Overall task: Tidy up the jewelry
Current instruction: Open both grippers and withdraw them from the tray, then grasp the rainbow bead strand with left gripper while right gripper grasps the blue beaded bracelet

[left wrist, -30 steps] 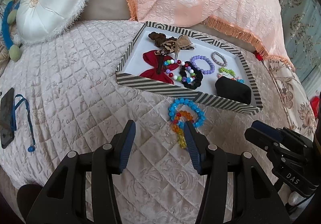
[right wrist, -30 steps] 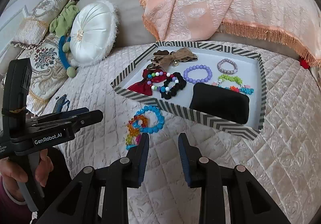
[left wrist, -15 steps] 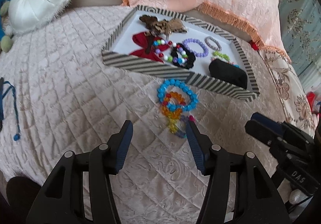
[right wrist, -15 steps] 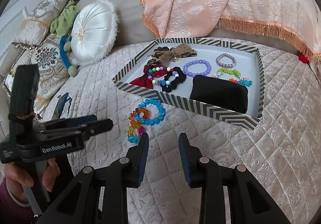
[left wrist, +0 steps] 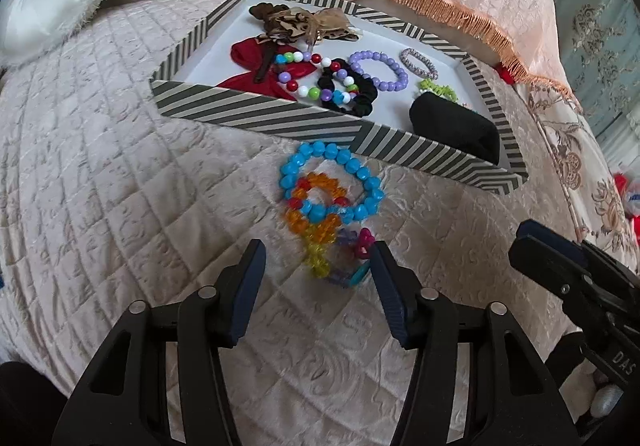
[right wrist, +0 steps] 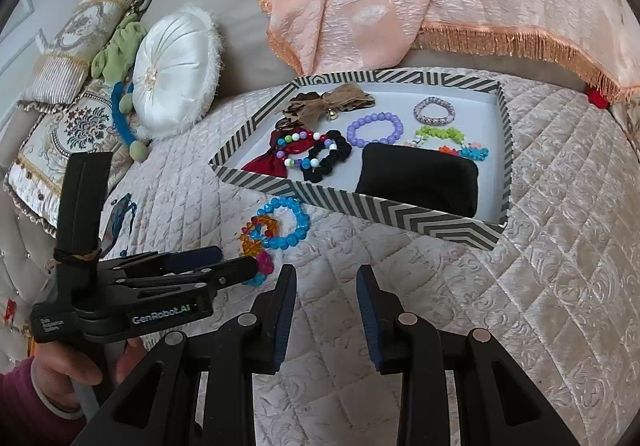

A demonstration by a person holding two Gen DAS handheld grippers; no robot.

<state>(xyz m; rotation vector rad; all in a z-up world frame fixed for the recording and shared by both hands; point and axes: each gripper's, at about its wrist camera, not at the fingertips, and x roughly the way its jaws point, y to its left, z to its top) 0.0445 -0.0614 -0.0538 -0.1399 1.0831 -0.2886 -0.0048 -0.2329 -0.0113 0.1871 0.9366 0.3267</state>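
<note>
With the striped tray (left wrist: 256, 114) already filled, the loose bracelets (left wrist: 324, 202) lie on the bed just below its near wall, mid-frame, so the left gripper (left wrist: 318, 266) closes over their lower end while the right gripper (right wrist: 326, 298) waits, narrow and empty.

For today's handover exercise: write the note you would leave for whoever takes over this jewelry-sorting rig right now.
Left gripper: jaws closing around the mixed-colour bead strand on the quilt, no grip yet.
Right gripper: open, empty, above the quilt.
Done: purple bracelet, multicolour bracelet, bows and scrunchie lie in the striped tray.
Left: the strand, blue bracelet and orange bracelet, tangled outside the tray.
</note>
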